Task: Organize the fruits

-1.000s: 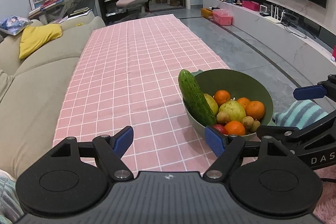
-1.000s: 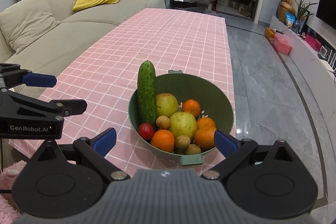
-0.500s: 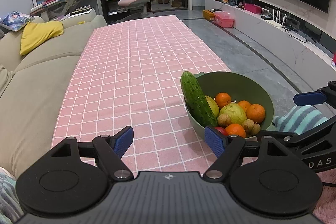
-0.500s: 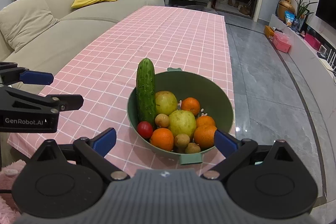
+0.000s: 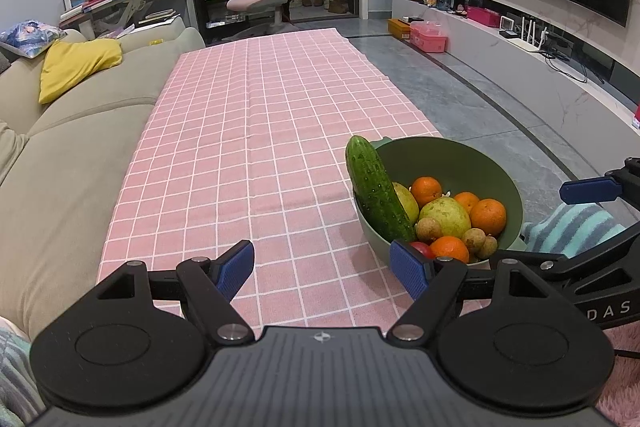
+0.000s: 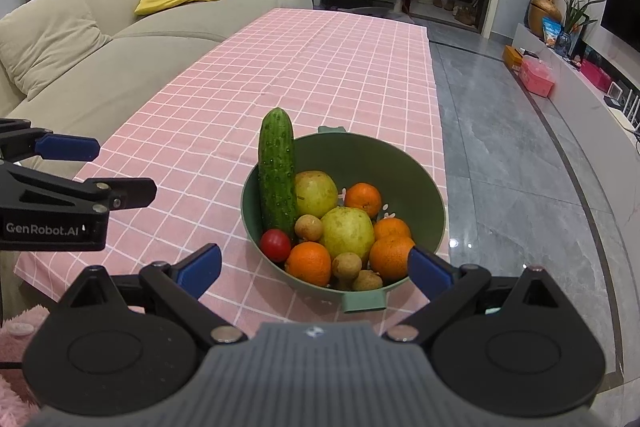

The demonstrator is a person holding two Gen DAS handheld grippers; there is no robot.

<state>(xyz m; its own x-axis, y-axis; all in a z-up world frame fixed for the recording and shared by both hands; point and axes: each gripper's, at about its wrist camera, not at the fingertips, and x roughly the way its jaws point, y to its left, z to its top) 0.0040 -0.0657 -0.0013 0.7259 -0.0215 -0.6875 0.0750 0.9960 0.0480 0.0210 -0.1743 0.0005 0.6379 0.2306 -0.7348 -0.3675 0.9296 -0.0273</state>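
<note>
Trouble, if it comes, will most likely start with the long dark-green cucumber (image 6: 277, 173): it stands nearly upright against the far-left wall of the round olive-green plastic bowl (image 6: 416, 183), its top clear above the rim, propped only by that rim and the fruit packed at its foot. Your right tool (image 6: 316, 269) hangs just short of the bowl's near rim, jaws spread wide and holding nothing, with the heap straight ahead between its blue pads. Your left tool (image 5: 322, 263) is equally wide and empty, low over the pink checked cloth on the surface (image 5: 256, 131), and the bowl sits ahead of it and to its right. Pull the yellow-green guava (image 6: 347, 231) or the small red tomato (image 6: 275, 245) from beside the cucumber and you may take away its support, so it could topple over the rim onto the cloth. The oranges (image 6: 309, 263) and the small brown round fruits (image 6: 347, 265) lie touching one another, so a wide pad pushed in at the near edge may nudge a neighbour and set it rolling. The bowl also rests close to the right-hand edge of the surface, with grey tiled floor (image 6: 520, 187) below; a sideways shove from either tool could slide it on the cloth toward that drop. The two tools are close together here, so mind that they do not collide.
</note>
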